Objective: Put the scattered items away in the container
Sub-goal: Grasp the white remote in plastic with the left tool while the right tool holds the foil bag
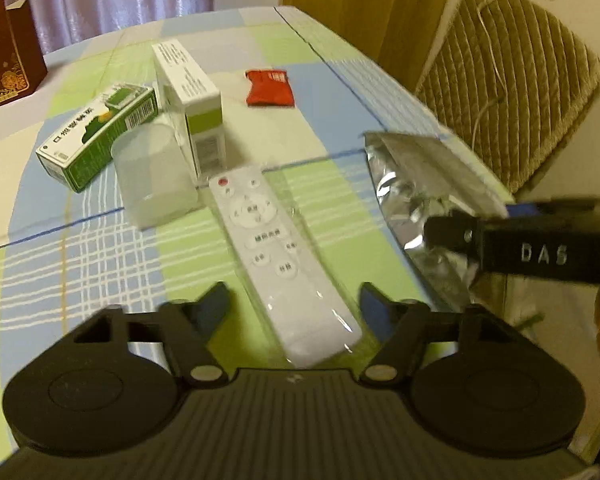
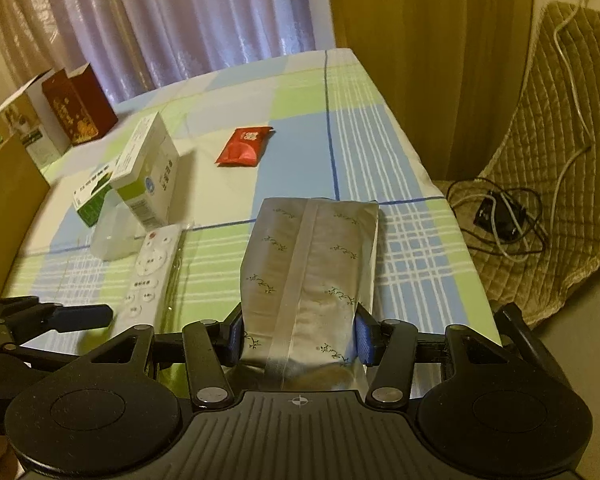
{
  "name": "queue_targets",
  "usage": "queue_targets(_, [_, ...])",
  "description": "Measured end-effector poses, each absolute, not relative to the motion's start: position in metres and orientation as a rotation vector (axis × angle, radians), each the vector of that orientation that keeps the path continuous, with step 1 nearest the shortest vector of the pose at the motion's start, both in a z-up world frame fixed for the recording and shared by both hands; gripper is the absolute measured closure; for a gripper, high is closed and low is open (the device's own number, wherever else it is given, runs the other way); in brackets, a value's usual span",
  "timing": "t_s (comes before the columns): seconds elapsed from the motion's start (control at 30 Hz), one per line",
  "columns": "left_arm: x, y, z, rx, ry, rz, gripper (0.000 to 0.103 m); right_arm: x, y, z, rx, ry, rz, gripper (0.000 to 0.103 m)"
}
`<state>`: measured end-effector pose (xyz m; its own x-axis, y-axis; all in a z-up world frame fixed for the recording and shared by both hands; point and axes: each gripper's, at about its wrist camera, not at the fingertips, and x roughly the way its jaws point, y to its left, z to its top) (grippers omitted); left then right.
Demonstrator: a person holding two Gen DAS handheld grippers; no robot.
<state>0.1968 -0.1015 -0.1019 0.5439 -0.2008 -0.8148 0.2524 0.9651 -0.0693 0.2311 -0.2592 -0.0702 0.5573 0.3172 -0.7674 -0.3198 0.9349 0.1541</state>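
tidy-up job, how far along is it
Nothing looks stowed yet. In hand: the right claw grips the silver foil pouch; the open left claw straddles the white remote control. Left: green carton, white carton, red sachet, translucent plastic cup.

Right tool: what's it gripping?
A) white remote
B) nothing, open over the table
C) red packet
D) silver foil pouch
D. In the right wrist view the right tool has both blue pads pressed against the sides of the silver foil pouch, while the white remote and the red packet lie untouched on the checked tablecloth.
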Motion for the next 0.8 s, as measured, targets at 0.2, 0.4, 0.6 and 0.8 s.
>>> queue_targets(0.2, [0.158, -0.073, -0.098, 0.163, 0.967, -0.28, 0.061, 0.216, -0.249, -0.069, -0.019, 0.918, 0.426, 0.049])
queue_targets(0.4, [0.133, -0.048, -0.095, 0.205, 0.962, -0.279, 0.057, 0.187, -0.232, -0.071, -0.032, 0.939, 0.465, 0.049])
queue_targets(0.6, [0.152, -0.053, -0.1, 0.203, 0.971, -0.314, 0.053, 0.182, -0.225, -0.073, -0.053, 0.91, 0.459, 0.048])
queue_targets(0.8, [0.155, -0.049, -0.1, 0.16, 0.99, -0.322, 0.067, 0.179, -0.22, -0.077, -0.094, 0.881, 0.449, 0.047])
